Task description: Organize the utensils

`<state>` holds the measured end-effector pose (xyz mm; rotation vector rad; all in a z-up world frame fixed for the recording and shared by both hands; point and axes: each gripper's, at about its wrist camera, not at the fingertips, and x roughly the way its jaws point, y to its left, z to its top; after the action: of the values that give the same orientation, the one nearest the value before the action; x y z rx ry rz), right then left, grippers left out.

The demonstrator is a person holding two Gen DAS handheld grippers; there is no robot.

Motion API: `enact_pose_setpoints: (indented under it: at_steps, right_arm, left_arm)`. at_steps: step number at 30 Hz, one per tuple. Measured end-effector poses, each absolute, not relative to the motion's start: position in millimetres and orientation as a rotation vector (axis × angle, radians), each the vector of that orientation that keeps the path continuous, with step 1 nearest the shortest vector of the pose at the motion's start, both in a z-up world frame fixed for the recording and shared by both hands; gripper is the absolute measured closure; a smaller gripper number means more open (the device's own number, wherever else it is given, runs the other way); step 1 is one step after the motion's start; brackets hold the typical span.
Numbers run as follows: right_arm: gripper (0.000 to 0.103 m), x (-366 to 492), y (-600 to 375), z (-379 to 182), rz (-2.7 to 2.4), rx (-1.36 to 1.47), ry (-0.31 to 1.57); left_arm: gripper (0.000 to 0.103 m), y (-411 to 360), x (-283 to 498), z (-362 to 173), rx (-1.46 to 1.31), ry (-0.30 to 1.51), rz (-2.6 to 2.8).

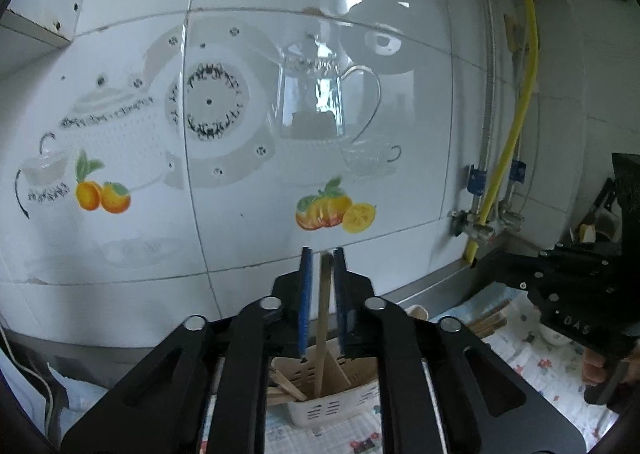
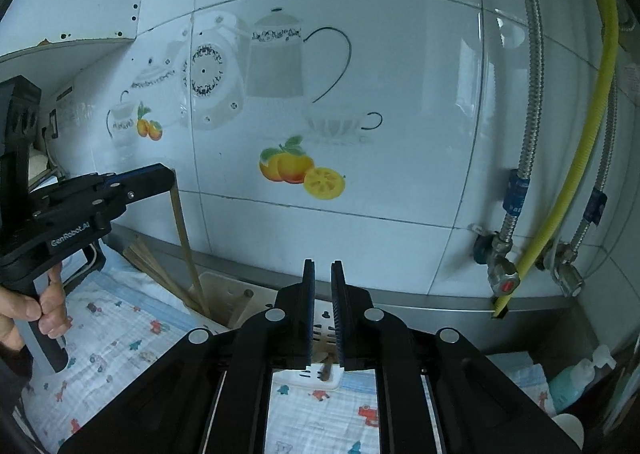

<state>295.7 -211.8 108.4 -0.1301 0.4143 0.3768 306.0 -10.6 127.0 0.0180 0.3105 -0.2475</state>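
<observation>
Left gripper (image 1: 322,274) pinches a chopstick (image 1: 323,318) upright, tip in the holder (image 1: 332,406); right gripper (image 2: 322,294) idle, jaws slightly apart, empty. Step: insertion; next, likely release to drop it in. Only the right view shows the left gripper side-on and spare chopsticks (image 2: 150,264) behind

**Chopstick upright in holder**

Pale wooden chopstick (image 1: 323,318), slightly tilted, lower end down in white slotted utensil holder (image 1: 332,406) beside flat wooden sticks (image 1: 286,386). More chopsticks (image 2: 154,270) leaning at holder's far side, above patterned cloth.
</observation>
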Motion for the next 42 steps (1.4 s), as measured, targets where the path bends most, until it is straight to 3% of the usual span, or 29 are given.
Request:
enact_pose_setpoints:
  at_steps: [11,15,17,21,23,28,32,42]
  right_arm:
    - [0.063,241,-217,121,0.393,-0.133,0.365]
    - [0.058,209,-218,116,0.398,-0.139,0.353]
    - [0.046,194,-218,113,0.391,-0.145,0.346]
    - [0.044,163,-218,103,0.388,-0.148,0.342]
    - [0.037,147,-217,95,0.381,-0.155,0.343]
    - [0.026,120,-216,76,0.368,-0.153,0.352]
    - [0.017,102,-216,58,0.362,-0.133,0.380]
    - [0.013,67,-209,29,0.318,-0.173,0.402]
  left_arm:
    - [0.046,-3,245,144,-0.008,0.251,-0.259]
    - [0.035,-1,211,138,-0.005,0.245,-0.256]
    - [0.029,2,196,133,-0.016,0.249,-0.257]
    - [0.020,8,166,120,-0.034,0.254,-0.248]
    - [0.013,10,151,111,-0.041,0.264,-0.247]
    - [0.005,18,120,88,-0.059,0.283,-0.219]
    - [0.005,25,100,73,-0.061,0.297,-0.189]
    - [0.005,29,70,45,-0.055,0.347,-0.165]
